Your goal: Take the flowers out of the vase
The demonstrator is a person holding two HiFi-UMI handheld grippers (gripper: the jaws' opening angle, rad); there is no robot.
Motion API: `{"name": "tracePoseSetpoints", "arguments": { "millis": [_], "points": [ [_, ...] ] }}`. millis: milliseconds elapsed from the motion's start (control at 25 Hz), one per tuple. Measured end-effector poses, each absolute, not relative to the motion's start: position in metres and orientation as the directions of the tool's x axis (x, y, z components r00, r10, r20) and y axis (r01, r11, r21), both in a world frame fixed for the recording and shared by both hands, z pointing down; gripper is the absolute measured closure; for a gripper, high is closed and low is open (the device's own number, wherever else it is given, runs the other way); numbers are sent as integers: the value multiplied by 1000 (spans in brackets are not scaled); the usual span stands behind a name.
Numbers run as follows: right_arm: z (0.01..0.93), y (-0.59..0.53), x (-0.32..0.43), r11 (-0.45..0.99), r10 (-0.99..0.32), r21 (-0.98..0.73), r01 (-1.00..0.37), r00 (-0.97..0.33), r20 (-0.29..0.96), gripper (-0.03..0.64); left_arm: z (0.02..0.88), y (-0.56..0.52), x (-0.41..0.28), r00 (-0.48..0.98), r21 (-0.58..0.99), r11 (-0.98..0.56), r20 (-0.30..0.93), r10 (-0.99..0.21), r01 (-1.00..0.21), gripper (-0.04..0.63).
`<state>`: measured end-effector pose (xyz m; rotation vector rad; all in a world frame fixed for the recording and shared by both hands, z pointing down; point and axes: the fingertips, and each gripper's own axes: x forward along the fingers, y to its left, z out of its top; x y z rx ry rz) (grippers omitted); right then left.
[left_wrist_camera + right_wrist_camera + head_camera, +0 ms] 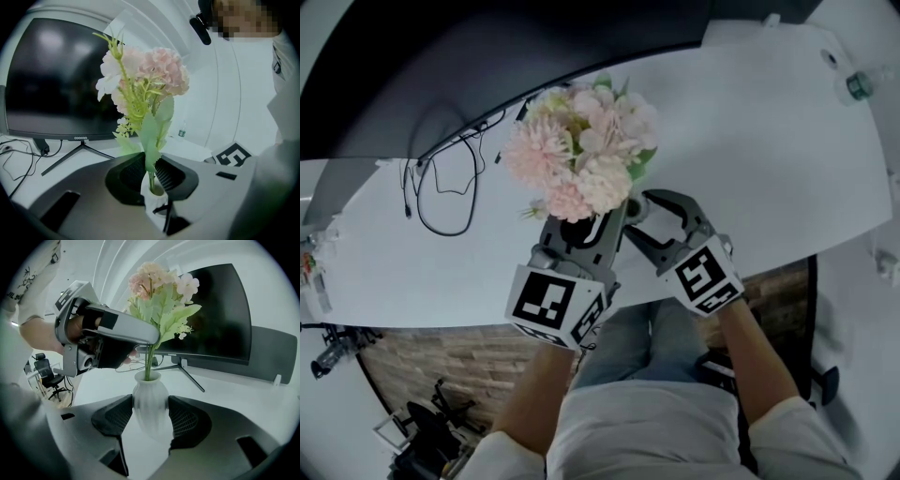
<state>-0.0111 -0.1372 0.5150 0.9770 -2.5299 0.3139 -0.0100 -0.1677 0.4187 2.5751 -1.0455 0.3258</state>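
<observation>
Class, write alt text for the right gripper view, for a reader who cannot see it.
The right gripper clamps a white ribbed vase by its belly. Just above the vase's neck, the left gripper is closed on the green stems of pink flowers. A dark monitor stands on the white desk behind.

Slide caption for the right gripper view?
Right gripper clamps the white vase while the left gripper pinches the flower stems above its neck, monitor behind.

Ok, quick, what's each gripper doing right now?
Left gripper: shut on the stems, just above the vase.
Right gripper: shut on the vase.
</observation>
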Motion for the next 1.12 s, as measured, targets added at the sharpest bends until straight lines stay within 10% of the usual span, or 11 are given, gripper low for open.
{"name": "tracePoseSetpoints", "arguments": {
  "millis": [1120],
  "points": [
    [530,-135,11,736,-559,-73,-673,-666,493,354,368,-170,-28,645,293,-583,197,-738,-758,540]
  ]
}}
